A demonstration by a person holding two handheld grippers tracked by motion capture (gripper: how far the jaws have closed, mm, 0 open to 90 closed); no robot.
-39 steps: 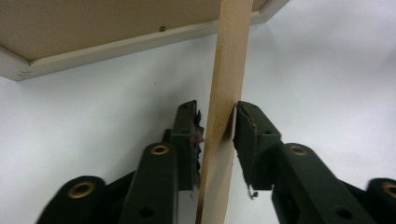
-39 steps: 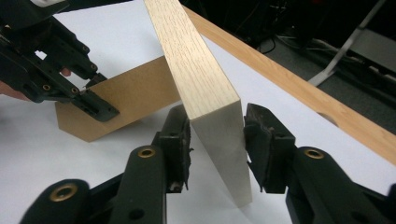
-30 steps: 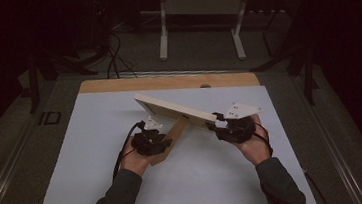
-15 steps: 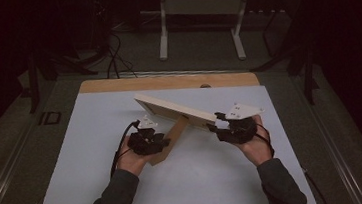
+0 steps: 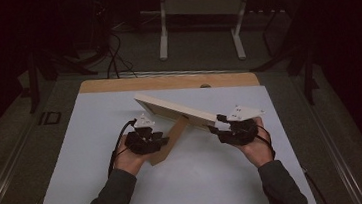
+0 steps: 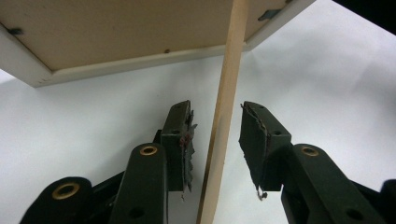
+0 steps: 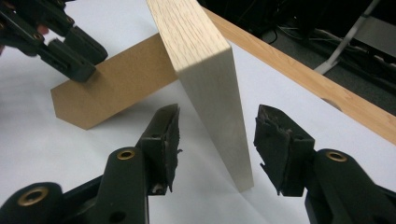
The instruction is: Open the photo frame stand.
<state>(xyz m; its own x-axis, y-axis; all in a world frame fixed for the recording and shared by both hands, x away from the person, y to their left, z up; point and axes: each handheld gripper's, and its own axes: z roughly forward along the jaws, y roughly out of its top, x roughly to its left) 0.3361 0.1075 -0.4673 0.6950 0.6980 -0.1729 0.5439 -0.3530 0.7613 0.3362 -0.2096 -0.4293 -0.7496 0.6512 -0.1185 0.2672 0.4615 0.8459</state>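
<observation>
White sheeting covers the table [image 5: 127, 187], with a bare wooden strip along its far edge, and dark floor and a metal stand lie beyond. Near the table's middle stands a picture frame [image 5: 175, 110], tilted, propped on its fold-out stand [image 5: 168, 143] that slants down to the sheet. From above you get only the frame's pale top edge. The left gripper view looks up at what the high view hides: the brown backing board [image 6: 116, 28] with small metal clips, and the stand seen edge-on as a thin strip running between the jaws. The left gripper [image 6: 215, 140] sits partly open around that strip, pads clear of it on both sides. Over to the right gripper view: the frame's light wooden end [image 7: 210, 93] plants a corner on the sheet between the jaws. The right gripper [image 7: 217, 140] has just been opening, its pads standing off on either side, gripping nothing. The same view catches the left gripper farther off beside the stand's broad brown face.
</observation>
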